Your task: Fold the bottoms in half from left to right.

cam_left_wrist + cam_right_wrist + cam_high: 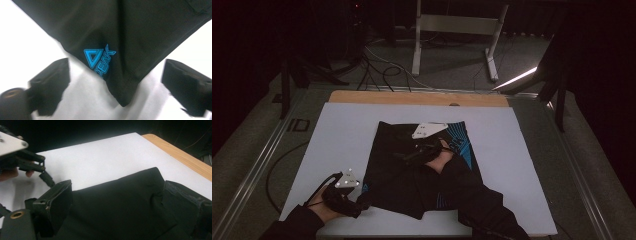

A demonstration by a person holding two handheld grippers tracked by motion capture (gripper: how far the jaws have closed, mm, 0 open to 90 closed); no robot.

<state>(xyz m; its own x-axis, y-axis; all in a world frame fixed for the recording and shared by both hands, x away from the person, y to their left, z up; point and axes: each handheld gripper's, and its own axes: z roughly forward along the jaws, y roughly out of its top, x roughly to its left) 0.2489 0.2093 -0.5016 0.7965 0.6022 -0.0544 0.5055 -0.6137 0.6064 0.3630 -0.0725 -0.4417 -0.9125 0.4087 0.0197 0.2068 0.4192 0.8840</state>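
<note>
- The left claw (360,202) sits at the near left of the white sheet (342,135) that covers the wooden-edged bench (362,96), right at the near left corner of the black folded fabric garment with blue printed markings (412,185).
- In the left gripper view that corner of the garment (140,37), carrying a blue triangle logo (98,60), points down into the gap between the two black jaws; the jaws stand apart on either side, and neither pad presses on the cloth.
- The garment lies flat in the middle of the white sheet, its near edge close to the sheet's front border.
- The right claw (404,145) rests over the far middle part of the garment, with the person's hand (443,159) and dark sleeve lying across the cloth.
- In the right gripper view the jaws stand wide apart low over the garment (120,205), a raised fold of cloth close beside one jaw; whether that jaw touches it I cannot tell.
</note>
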